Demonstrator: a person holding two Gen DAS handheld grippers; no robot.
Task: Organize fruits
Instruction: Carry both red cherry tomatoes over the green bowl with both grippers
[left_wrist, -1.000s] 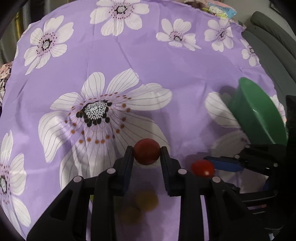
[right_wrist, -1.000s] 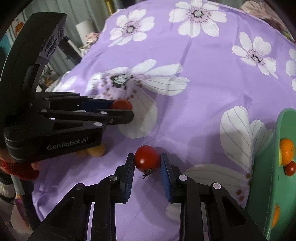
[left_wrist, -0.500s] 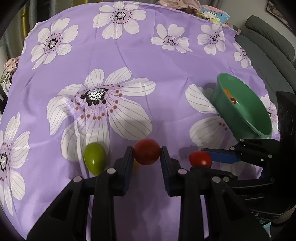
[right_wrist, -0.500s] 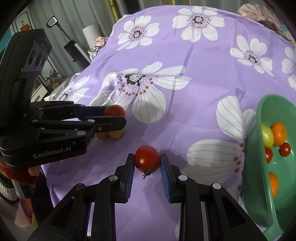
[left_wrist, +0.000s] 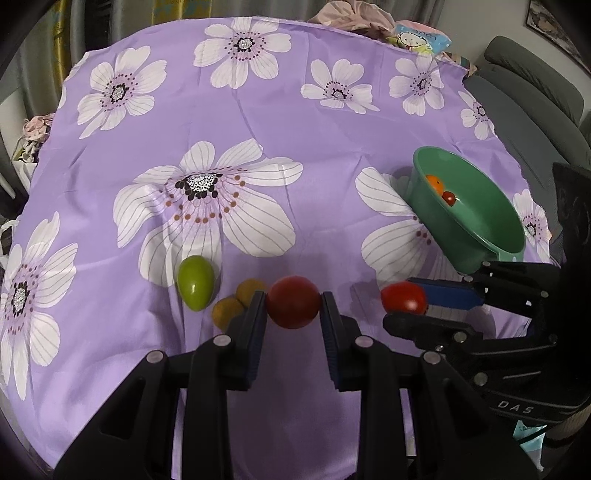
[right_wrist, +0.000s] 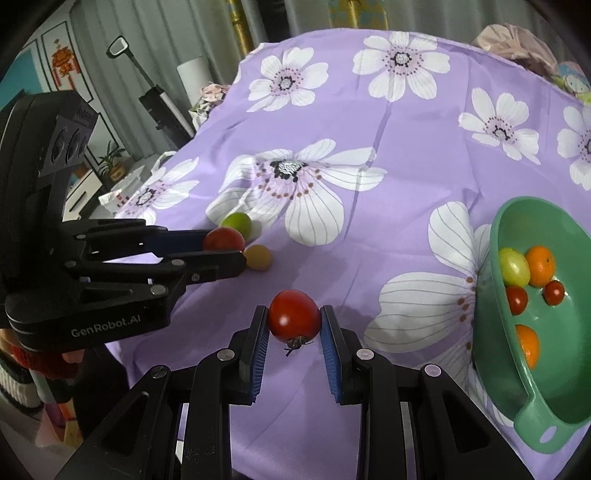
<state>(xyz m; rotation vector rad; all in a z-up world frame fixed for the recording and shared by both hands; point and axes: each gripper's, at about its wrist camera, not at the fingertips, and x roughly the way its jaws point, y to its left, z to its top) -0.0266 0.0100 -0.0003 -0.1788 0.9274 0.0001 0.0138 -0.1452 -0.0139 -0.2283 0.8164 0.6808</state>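
My left fingers (left_wrist: 293, 308) are clamped on a round dark-red tomato (left_wrist: 293, 307), and my right fingers (right_wrist: 294, 321) pinch a glossy red tomato with its stem (right_wrist: 294, 315) pointing down; both fruits hang clear of the purple flowered cloth (left_wrist: 258, 110) on the worktop.

The green plastic bowl with a handle tab (right_wrist: 554, 417) sits to my right, tipped toward me. It already holds two oranges, a yellow-green fruit and two small red tomatoes.

Left on the cloth are a green egg-shaped fruit (left_wrist: 195, 282) and two small yellow-brown round fruits (left_wrist: 236, 301) touching each other, just beside my left fingers. I judge the job past halfway: two tomatoes to drop in, then those three.

The left gripper's side reads "GenRobot.AI" (right_wrist: 105, 328); the right gripper's body shows "DAS" (left_wrist: 515, 406).
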